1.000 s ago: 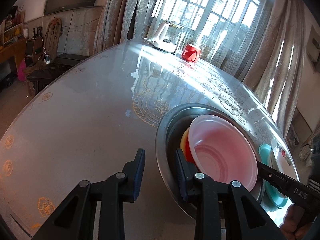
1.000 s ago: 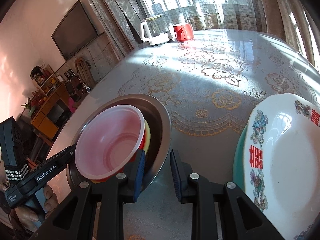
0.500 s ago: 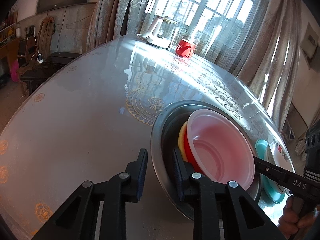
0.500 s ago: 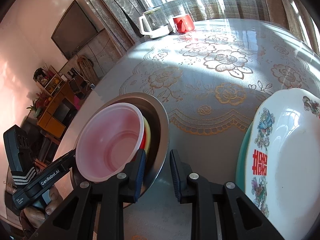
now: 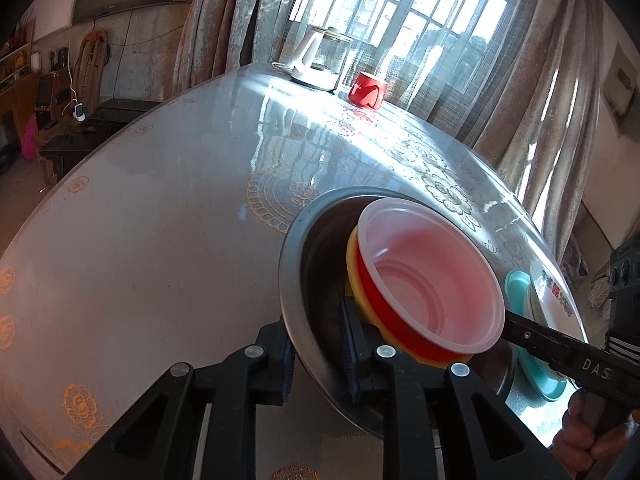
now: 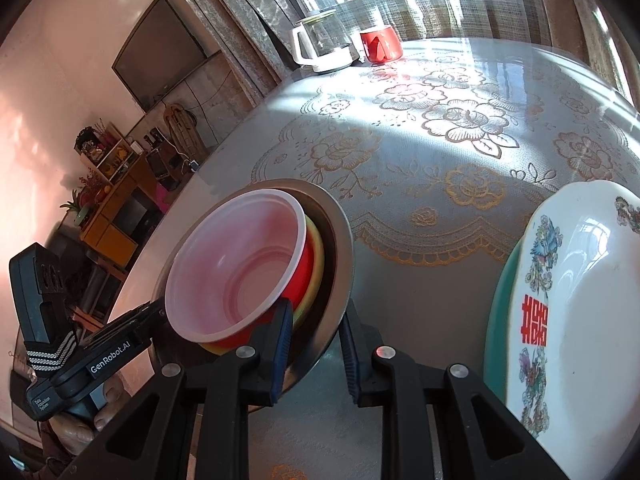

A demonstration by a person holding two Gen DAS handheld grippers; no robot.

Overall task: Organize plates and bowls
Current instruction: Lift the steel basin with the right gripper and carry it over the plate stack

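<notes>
- The steel bowl (image 5: 304,280) sat on the round table (image 5: 160,240), lifted off the cloth on one side, holding a nested stack: a yellow bowl (image 5: 354,264), a red bowl (image 5: 384,308) and a translucent bowl (image 5: 432,276) on top.
- The left gripper (image 5: 318,354) straddled the steel bowl's rim, one finger outside, one inside; the jaws pinched the rim.
- The right gripper (image 6: 314,350) straddled the opposite rim in the same manner; whether both pads bore on the metal could not be told.
- A white decorated plate (image 6: 580,300) rested on a teal plate (image 6: 498,320), just beside the right gripper, apart from the steel bowl.
- A kettle (image 6: 320,44) and a red mug (image 6: 380,44) stood at the table's far edge.
</notes>
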